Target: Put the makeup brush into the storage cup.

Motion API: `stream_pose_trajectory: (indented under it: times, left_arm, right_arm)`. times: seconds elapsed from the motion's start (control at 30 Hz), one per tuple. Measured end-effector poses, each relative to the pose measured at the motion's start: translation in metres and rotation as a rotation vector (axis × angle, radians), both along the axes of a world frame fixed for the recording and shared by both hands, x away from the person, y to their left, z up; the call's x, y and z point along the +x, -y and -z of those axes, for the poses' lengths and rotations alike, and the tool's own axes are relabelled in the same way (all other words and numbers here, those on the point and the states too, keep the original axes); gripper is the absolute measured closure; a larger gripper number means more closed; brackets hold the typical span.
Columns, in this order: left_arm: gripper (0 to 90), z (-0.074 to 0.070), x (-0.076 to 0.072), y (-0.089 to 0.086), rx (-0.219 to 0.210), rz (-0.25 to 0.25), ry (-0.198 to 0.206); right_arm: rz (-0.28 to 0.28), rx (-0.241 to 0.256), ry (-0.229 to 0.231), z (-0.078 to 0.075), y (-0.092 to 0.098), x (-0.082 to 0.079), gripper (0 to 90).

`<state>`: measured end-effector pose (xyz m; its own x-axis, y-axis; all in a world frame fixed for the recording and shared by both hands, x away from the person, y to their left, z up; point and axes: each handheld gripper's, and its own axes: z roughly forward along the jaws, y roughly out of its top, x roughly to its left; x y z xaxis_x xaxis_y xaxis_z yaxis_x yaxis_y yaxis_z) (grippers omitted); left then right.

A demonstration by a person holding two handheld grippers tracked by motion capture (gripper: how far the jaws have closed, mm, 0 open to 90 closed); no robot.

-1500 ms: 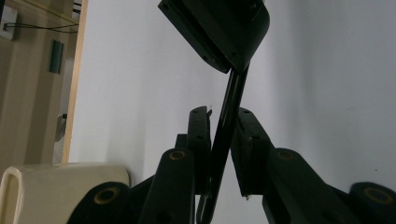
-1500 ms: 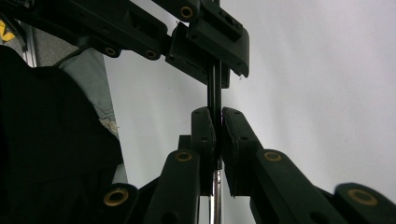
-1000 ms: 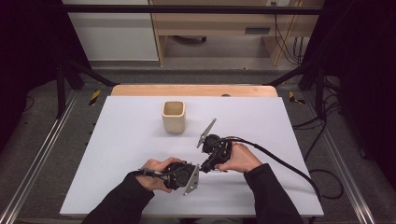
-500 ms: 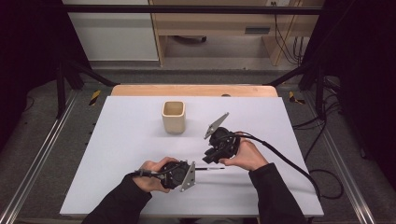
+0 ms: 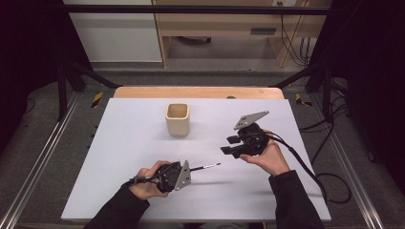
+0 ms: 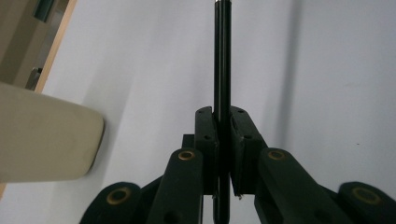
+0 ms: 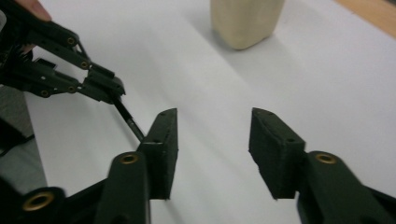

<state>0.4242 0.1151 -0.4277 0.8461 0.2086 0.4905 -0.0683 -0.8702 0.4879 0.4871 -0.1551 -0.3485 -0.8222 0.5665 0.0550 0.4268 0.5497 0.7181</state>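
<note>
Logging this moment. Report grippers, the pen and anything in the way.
Left gripper shut on pen, held level above the table. Right gripper open, holding nothing. Cup upright, apart; nothing between.

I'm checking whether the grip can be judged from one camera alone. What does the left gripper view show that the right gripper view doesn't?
Left gripper view: the left hand-held gripper from behind, its jaws shut tight on the thin black pen, which runs straight ahead. Right gripper view: the right hand-held gripper, its jaws wide apart and holding nothing. Both: the beige cup and the white table.
</note>
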Motion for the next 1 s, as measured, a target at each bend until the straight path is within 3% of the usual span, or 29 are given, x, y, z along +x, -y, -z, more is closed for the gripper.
stream_pose_trajectory:
  times: [0.1, 0.13, 0.37, 0.53, 0.67, 1.0]
  left_arm:
    - [83.3, 0.002, 0.000, -0.002, -0.019, -0.027, -0.006]
    - [83.2, 0.003, 0.000, -0.003, -0.043, -0.039, -0.009]
    - [83.3, 0.003, 0.003, -0.011, -0.085, -0.105, -0.034]
    - [83.3, 0.006, 0.005, -0.015, -0.128, -0.159, -0.066]
    - [83.3, 0.005, 0.006, -0.018, -0.155, -0.185, -0.077]
    - [83.3, 0.003, 0.008, -0.032, -0.316, -0.282, -0.141]
  right_arm:
    - [0.031, 0.027, 0.011, 0.000, 0.007, -0.002, 46.3]
    - [0.039, 0.033, 0.026, 0.001, 0.009, -0.003, 44.8]
    - [0.146, 0.065, 0.090, 0.011, 0.024, -0.008, 26.5]
    - [0.195, 0.085, 0.113, 0.020, 0.033, -0.015, 20.4]
    - [0.217, 0.112, 0.114, 0.026, 0.039, -0.020, 19.0]
    - [0.263, 0.176, 0.095, 0.045, 0.049, -0.031, 12.5]
